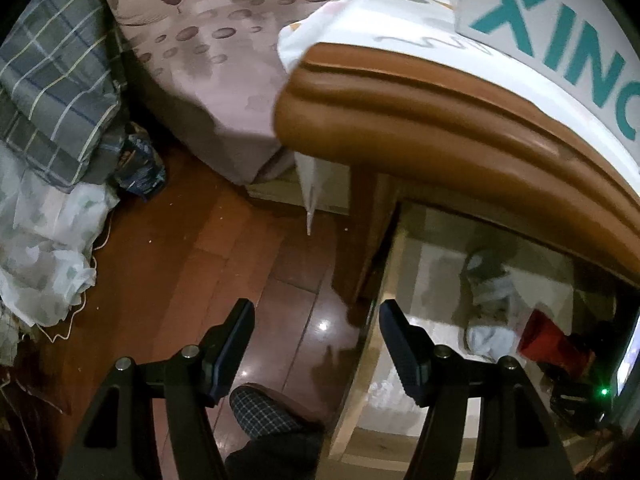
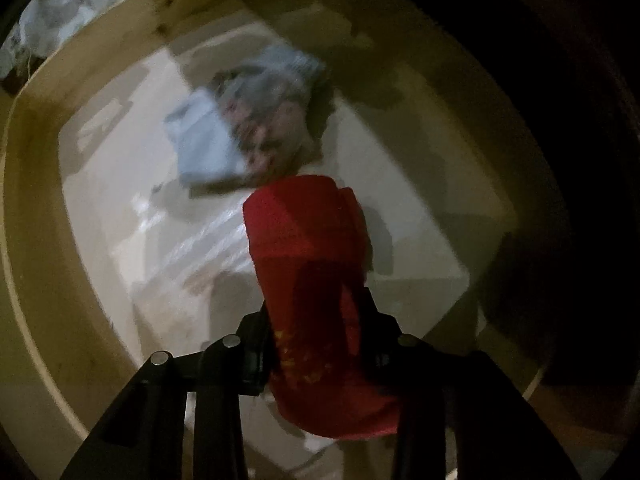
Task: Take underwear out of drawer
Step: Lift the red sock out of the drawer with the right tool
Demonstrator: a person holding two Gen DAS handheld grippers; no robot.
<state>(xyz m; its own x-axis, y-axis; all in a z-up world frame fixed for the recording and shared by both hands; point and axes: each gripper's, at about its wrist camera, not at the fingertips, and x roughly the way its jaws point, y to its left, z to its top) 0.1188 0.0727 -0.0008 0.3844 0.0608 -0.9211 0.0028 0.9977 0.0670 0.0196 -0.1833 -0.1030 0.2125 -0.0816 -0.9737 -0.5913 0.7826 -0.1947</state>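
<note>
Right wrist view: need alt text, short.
The right gripper is closed on a rolled red garment above the pale floor of an open wooden drawer. Farther in lies a blurred pile of grey and light blue folded clothes. The picture is dim and motion-blurred.

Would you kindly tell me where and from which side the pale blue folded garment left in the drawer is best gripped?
Probably by its free corner, coming straight down from above. The pale blue folded garment lies flat on the drawer floor, its other side against the patterned bundle, so the bare floor beside that corner leaves room for the tongs. The picture is blurred, so edges are uncertain.
</note>
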